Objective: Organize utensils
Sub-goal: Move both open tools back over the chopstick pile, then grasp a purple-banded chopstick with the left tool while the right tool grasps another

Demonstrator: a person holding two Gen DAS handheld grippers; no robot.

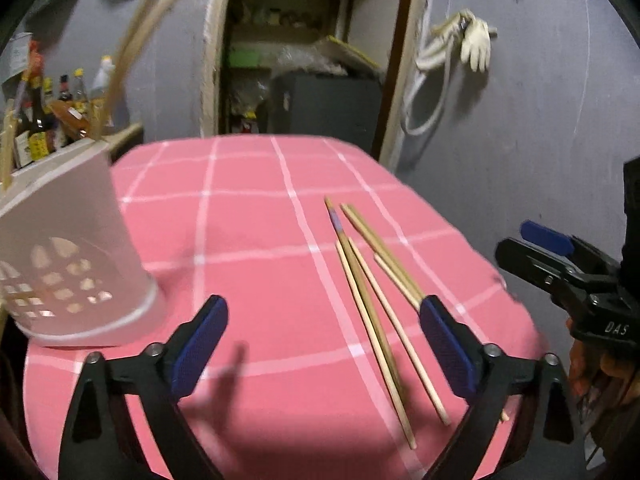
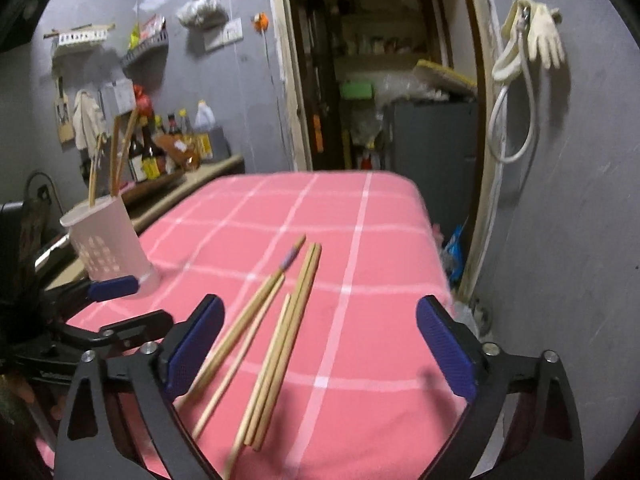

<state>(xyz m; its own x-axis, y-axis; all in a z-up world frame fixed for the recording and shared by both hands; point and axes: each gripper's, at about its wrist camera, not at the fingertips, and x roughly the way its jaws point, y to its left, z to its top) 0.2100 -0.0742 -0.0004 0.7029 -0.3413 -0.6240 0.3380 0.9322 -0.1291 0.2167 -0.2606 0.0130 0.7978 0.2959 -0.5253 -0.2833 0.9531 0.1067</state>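
Several wooden chopsticks (image 1: 372, 300) lie loose on the pink checked tablecloth (image 1: 248, 208); one has a purple band (image 1: 335, 220) near its far tip. A white perforated utensil holder (image 1: 72, 260) stands at the table's left edge, with a few chopsticks (image 2: 120, 148) upright in it. My left gripper (image 1: 324, 344) hangs open just above the cloth, and the loose chopsticks lie inside its right finger. My right gripper (image 2: 320, 336) is open too, over the near ends of the chopsticks (image 2: 276, 340). Nothing is held. Each gripper shows at the side of the other's view.
The table's right edge (image 2: 436, 264) drops off near a grey wall and an open doorway (image 2: 384, 80). A shelf of sauce bottles (image 2: 168, 148) runs behind the holder (image 2: 108, 240). A glove and hose (image 2: 532, 48) hang on the right wall.
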